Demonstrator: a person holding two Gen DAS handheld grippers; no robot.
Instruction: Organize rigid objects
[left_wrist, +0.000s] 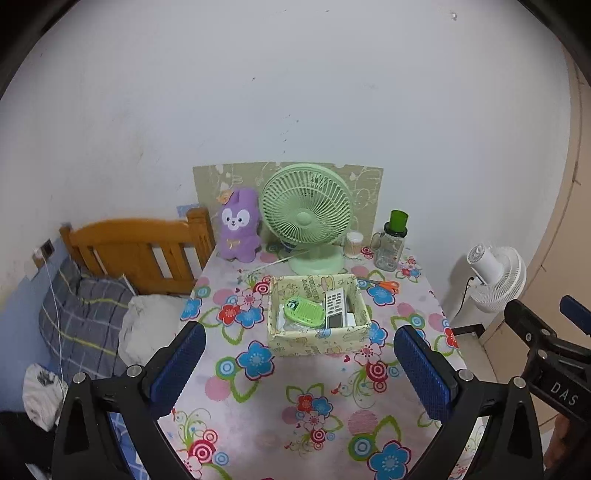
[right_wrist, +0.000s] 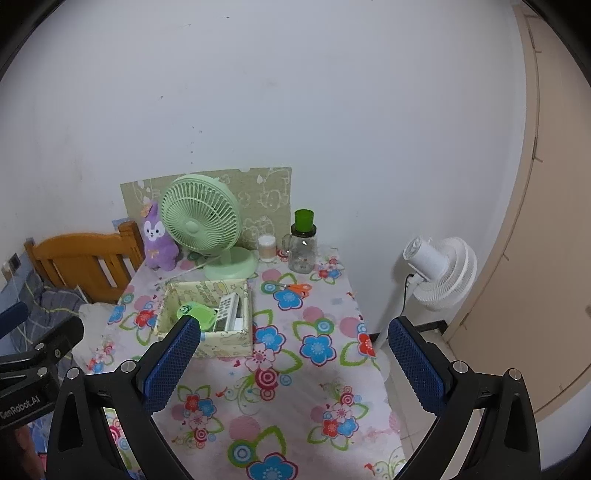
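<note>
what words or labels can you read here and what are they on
"DAS": black frame of the right hand-held gripper, cut off by the picture's edge.
"GenRobot.AI": black frame of the left hand-held gripper.
Print on the pale yellow patterned box and the white remote control buttons: too small to read.

White wall (left_wrist: 295, 92) behind a floral-clothed table (left_wrist: 280, 398), wooden bed headboard (left_wrist: 136, 251) beside.

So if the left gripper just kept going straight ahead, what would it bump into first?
Probably the patterned storage box: it sits centred between the open left gripper fingers, nothing but flowered tablecloth before it. Depth is hard to judge.
</note>
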